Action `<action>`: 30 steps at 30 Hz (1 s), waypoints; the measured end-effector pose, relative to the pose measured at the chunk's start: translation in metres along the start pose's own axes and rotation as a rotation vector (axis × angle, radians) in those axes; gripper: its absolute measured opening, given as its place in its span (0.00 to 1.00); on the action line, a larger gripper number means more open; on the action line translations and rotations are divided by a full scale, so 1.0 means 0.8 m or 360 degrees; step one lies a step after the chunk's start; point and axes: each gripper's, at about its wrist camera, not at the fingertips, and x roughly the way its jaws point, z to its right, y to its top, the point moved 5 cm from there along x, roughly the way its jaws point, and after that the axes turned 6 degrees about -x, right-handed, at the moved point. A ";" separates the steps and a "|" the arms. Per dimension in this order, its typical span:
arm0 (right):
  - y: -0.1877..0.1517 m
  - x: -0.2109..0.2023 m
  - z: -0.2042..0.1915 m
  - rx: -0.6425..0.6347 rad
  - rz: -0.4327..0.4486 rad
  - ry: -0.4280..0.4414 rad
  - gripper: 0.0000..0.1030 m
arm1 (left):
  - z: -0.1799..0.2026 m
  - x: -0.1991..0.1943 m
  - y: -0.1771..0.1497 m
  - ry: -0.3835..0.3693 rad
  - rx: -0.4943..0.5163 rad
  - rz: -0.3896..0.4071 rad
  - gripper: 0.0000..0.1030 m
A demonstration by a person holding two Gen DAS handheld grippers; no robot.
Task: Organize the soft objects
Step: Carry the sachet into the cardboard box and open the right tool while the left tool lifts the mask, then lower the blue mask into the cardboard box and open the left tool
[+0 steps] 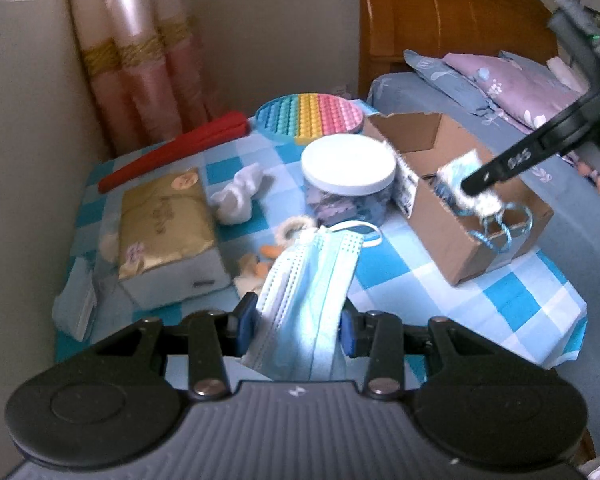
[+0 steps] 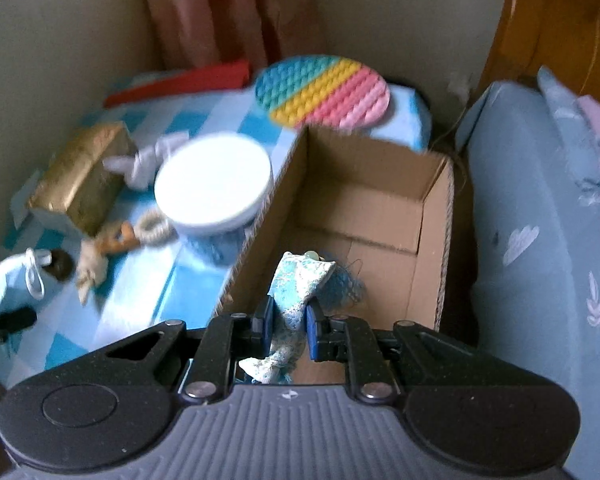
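left gripper (image 1: 298,322): clenched on a pale blue face mask (image 1: 308,280), which is bunched between the jaws and fans out ahead of them over the checked tablecloth (image 1: 496,292).
right gripper (image 2: 286,322): clenched on a small patterned blue pouch (image 2: 300,280), held just above the near end of the cardboard box (image 2: 436,216).
pouch handling: looks light and limp; its blue cords (image 1: 500,232) dangle below the fingers and could snag the box wall, so hold the cloth body, not the cords.
mask handling: thin, pleated, floppy and near weightless; a pinch across the folded middle seems safest, since the white ear loop (image 1: 364,232) sags loose ahead of the jaws.
box: open-topped, directly ahead of and beneath the right gripper, ahead-right of the left one; its floor looks bare.
other soft things: a white sock (image 1: 240,196) lies ahead-left of the left gripper, beside the gold tissue box (image 1: 164,224).
risk: a limp mask may catch the white-lidded jar (image 1: 348,168) on the way across.
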 end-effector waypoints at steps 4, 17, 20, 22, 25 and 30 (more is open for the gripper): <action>0.002 -0.006 0.002 -0.0024 0.0018 0.0005 0.55 | 0.018 0.007 0.018 -0.0032 0.0051 -0.0007 0.39; -0.036 -0.042 0.016 -0.0059 0.0104 0.0109 0.89 | 0.098 0.042 0.101 -0.0219 0.0169 -0.0007 0.39; -0.047 -0.046 0.017 -0.0051 0.0125 0.0131 0.93 | 0.122 0.063 0.128 -0.0286 0.0154 -0.0037 0.39; -0.052 -0.048 0.019 -0.0033 0.0139 0.0148 0.94 | 0.135 0.080 0.142 -0.0322 0.0127 -0.0068 0.39; -0.057 -0.053 0.021 -0.0019 0.0158 0.0158 0.95 | 0.155 0.107 0.163 -0.0349 0.0106 -0.0102 0.39; -0.060 -0.058 0.027 0.0000 0.0184 0.0153 0.97 | 0.171 0.149 0.180 -0.0335 0.0074 -0.0146 0.58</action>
